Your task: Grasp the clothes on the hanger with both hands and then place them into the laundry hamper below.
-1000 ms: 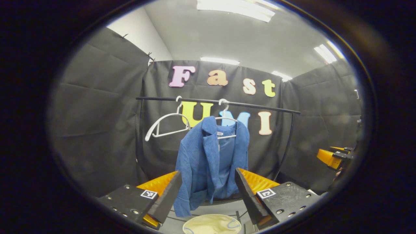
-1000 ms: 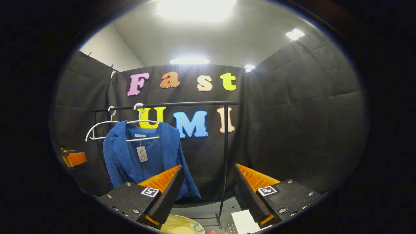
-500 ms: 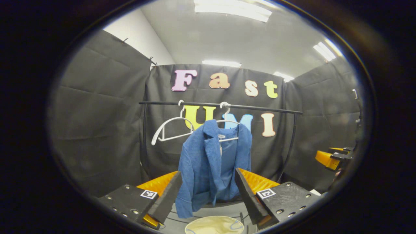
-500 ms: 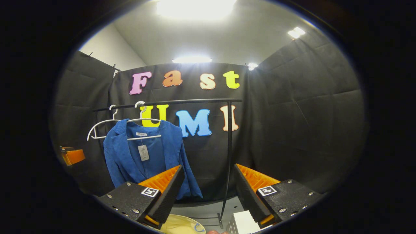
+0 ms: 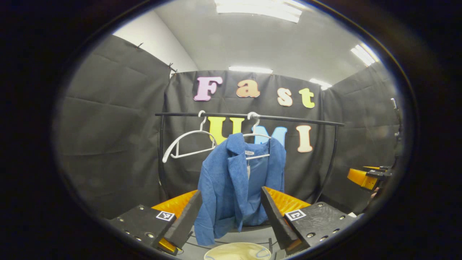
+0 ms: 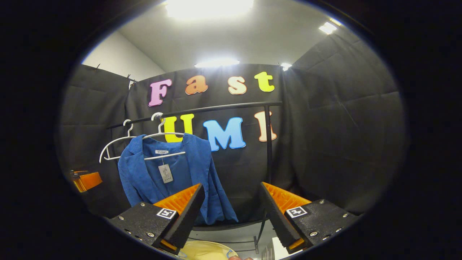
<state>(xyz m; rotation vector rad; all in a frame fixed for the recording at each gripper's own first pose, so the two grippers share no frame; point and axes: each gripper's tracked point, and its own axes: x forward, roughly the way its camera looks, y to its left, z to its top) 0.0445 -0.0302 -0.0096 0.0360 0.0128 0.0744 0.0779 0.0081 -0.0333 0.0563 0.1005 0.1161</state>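
The blue jacket [image 5: 240, 180] hung at the centre of the left gripper view, draped over a white hanger [image 5: 257, 146] hooked on the black rail [image 5: 296, 120], its front open and one sleeve trailing low toward the bottom of the frame. In the right gripper view the same jacket [image 6: 169, 180] sat at the left middle, a paper tag [image 6: 166, 173] dangling inside the collar. A second, bare white hanger [image 5: 184, 142] hung just beside it on the rail, toward the left of the frame. At the bottom centre of the left gripper view the pale rim of the laundry hamper [image 5: 236, 252] showed below the jacket's hem.

The left hand-held gripper [image 5: 231, 209] was spread wide and held nothing; the jacket appeared between its fingers but lay beyond them, not touched. The right hand-held gripper [image 6: 231, 207] was likewise wide open and empty, aimed to the right of the jacket, toward the rack's upright post [image 6: 269, 144].

The step in hand looked like the approach: neither hand-held gripper had reached the cloth. The next move probably called for the right one to swing toward the left of its frame onto the jacket, for both to advance until each took a shoulder or lapel, and then to close before lifting the jacket clear of the hanger.
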